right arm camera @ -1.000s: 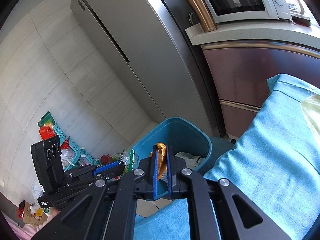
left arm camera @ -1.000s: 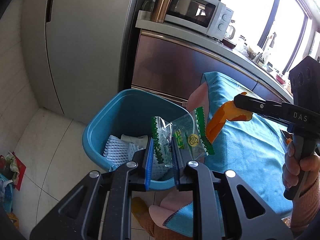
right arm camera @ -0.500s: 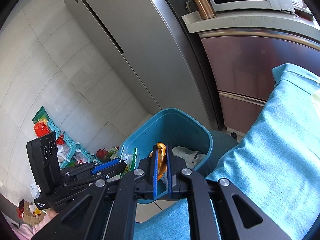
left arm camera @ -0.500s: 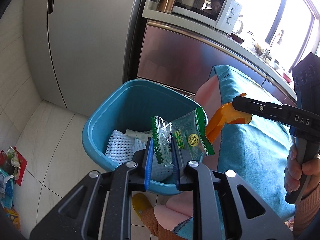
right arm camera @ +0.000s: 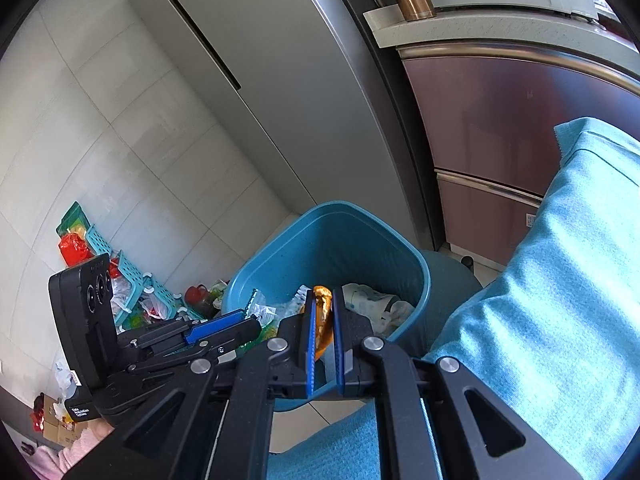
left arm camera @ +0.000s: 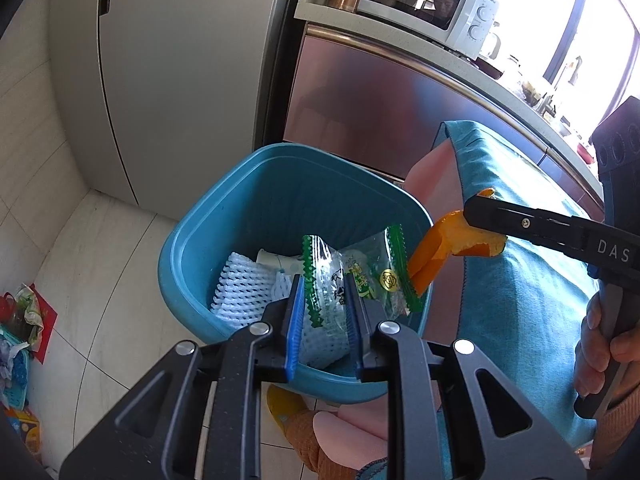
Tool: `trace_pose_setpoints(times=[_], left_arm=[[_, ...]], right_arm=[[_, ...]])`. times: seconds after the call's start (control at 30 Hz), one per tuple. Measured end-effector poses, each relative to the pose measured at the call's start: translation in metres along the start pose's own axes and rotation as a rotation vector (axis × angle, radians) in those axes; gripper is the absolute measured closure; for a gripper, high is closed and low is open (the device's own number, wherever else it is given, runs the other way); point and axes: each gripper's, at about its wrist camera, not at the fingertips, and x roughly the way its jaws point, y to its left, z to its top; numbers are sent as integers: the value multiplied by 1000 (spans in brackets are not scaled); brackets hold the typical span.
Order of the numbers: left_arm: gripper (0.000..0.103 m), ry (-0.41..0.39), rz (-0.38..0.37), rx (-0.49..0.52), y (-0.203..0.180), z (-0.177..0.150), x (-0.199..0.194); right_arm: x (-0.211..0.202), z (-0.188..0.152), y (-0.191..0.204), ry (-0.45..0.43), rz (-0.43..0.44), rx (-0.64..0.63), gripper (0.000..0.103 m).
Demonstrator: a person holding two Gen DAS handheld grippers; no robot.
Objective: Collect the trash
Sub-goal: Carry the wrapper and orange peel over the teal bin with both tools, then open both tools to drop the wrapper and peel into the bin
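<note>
Kitchen floor beside a grey refrigerator (left arm camera: 168,80); a blue bin (left arm camera: 224,220) stands against a teal-covered table (right arm camera: 560,300). Bin contents are partly hidden: white foam netting (left arm camera: 244,284) shows, the rest is unclear. Left gripper (left arm camera: 323,292), jaws narrowly parted, pinches a clear green-edged wrapper (left arm camera: 360,272) standing upright over the bin. Right gripper (right arm camera: 323,312), nearly closed, clamps an orange peel (left arm camera: 444,248) drooping towards the rim.

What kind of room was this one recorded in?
Most likely a home kitchen: a tall grey fridge stands beside a counter carrying a white microwave, and a blue bin sits on the tiled floor.
</note>
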Motion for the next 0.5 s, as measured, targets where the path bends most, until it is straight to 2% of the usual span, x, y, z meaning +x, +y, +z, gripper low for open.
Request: trace_pose_setpoints(times=[0.3,0.5], left_arm=[[82,17,20,-13,-1,2,17],[79,23,37,-22,0,1,26]], right_arm=[[16,0,2,41,-11,-8,96],[23,1,3,56,-14,-5,91]])
